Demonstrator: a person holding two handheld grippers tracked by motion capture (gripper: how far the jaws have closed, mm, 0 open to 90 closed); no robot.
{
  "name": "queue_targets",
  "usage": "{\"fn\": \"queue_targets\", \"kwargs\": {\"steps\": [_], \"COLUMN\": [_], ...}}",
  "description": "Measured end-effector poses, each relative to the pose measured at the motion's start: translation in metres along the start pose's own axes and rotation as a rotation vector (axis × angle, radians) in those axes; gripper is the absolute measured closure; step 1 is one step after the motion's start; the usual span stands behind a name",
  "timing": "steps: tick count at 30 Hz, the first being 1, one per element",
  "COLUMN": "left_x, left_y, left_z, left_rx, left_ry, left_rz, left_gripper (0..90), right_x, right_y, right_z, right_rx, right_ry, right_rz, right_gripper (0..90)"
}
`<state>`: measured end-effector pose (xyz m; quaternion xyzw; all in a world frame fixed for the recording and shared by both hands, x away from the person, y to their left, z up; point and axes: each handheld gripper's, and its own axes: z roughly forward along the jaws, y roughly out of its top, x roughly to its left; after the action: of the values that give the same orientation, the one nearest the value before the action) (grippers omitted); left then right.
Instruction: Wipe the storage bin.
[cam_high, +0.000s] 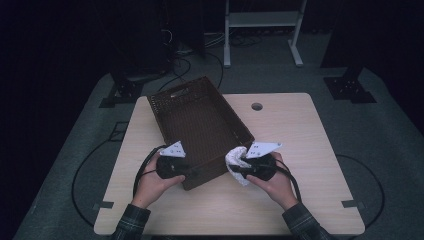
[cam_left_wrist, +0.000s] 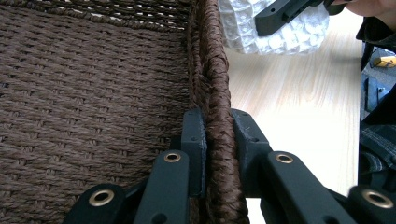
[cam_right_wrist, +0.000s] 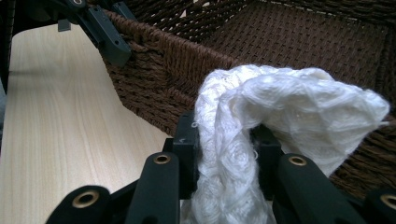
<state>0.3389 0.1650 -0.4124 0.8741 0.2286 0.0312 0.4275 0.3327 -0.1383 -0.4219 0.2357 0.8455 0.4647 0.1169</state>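
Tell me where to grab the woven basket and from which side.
Grip the basket on its near rim, from above and the person's side, jaws astride the wall. The rim is a thin upright braided edge, so it fits between the jaws; the left hand-held gripper already clamps it that way, while the right hand-held gripper holds the white cloth.

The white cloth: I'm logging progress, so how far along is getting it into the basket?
Done: the left hand-held gripper is clamped on the brown woven basket rim, and the right hand-held gripper has the white cloth pinched. In hand: the cloth hangs at the basket's near corner, off the table. Left: carrying it over the rim and releasing it inside.
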Motion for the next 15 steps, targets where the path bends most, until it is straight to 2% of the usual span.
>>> {"fn": "queue_targets", "kwargs": {"steps": [5,15], "left_x": [0.0,0.0], "left_y": [0.0,0.0], "left_z": [0.0,0.0], "left_rx": [0.0,0.0], "left_ry": [0.0,0.0], "left_rz": [0.0,0.0], "left_gripper": [76.3,76.2], "right_x": [-0.002,-0.006], "right_y": [-0.004,-0.02], "right_z": [0.005,0.024], "right_rx": [0.008,0.075], "right_ry": [0.011,0.031], "right_rz": [0.01,0.027], "right_gripper": [69.3,69.4]}}
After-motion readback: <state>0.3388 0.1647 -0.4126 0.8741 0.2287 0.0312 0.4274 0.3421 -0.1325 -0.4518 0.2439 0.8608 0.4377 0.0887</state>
